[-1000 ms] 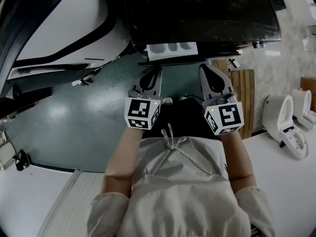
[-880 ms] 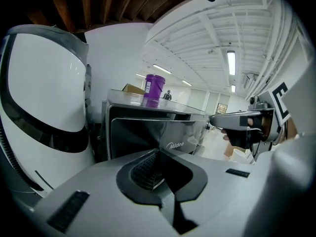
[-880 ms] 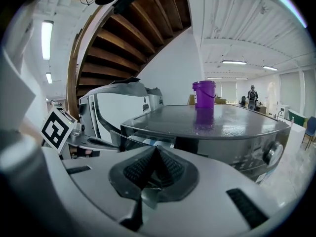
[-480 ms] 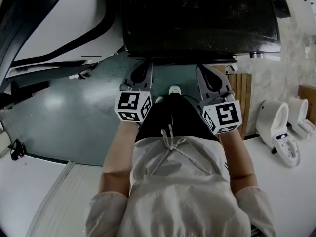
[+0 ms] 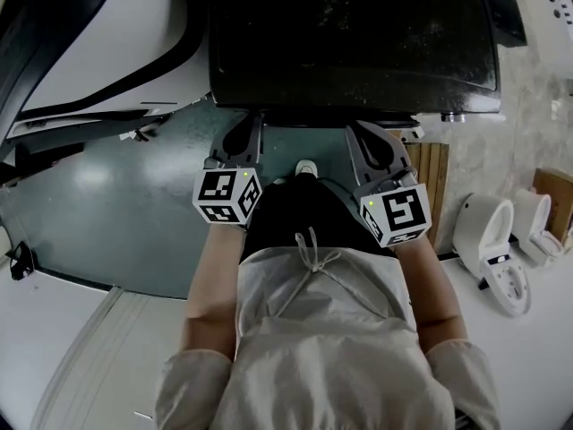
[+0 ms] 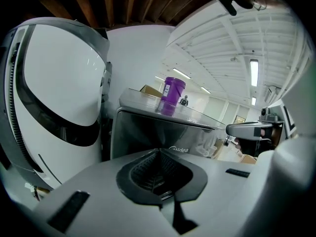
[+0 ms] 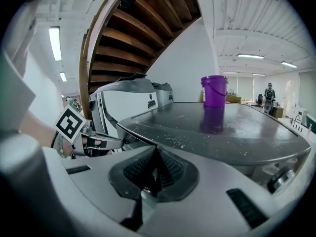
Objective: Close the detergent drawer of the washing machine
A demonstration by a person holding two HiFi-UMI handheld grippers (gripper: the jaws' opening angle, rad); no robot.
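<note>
The washing machine [image 5: 354, 38] shows its dark top in the head view, and no drawer sticks out from its front edge. In the left gripper view its dark front panel [image 6: 143, 130] looks flush, right behind the jaws. My left gripper [image 5: 242, 134] is shut with nothing in it, its tips under the machine's front edge at the left. My right gripper [image 5: 369, 137] is also shut and empty, at the same edge further right. The left gripper [image 6: 159, 154] and the right gripper [image 7: 157, 152] each show their pads pressed together.
A purple bucket [image 7: 214, 91] stands on the machine's top. A large white curved appliance [image 5: 98, 43] stands to the left. A wooden slatted board [image 5: 436, 164] and white toilets [image 5: 488, 240] are to the right. Green floor [image 5: 116, 204] lies below.
A second ago a white drawer stuck out of the machine's front; now it is out of sight. Both grippers have moved forward up to the machine's front edge.
</note>
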